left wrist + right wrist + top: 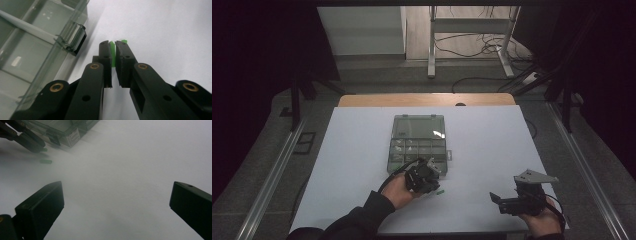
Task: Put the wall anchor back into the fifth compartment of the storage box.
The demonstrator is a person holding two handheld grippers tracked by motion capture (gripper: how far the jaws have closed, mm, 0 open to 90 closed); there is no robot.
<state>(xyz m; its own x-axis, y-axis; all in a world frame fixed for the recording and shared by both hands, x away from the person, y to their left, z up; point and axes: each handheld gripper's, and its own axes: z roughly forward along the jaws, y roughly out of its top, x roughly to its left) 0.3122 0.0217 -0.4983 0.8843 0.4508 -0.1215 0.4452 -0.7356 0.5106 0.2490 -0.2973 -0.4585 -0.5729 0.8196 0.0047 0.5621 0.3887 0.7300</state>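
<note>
The left gripper has its 2 black jaws pinched on 1 small green plastic piece, low over the white table, just beside the clear, smooth-walled compartment box. The right gripper hangs wide open and empty, well apart. 1 more green piece lies on the table near the box.

The case looks like clear, smoky plastic, glossy, with light glinting off its open lid; its latch is the same see-through plastic. The counter wears a smooth, matt white sheet, with bare wood along its far edge. The left tool is matt black plastic with brass-coloured rivets, and the small peg between its jaws is bright green plastic. The right tool has the same dull black finish.
</note>
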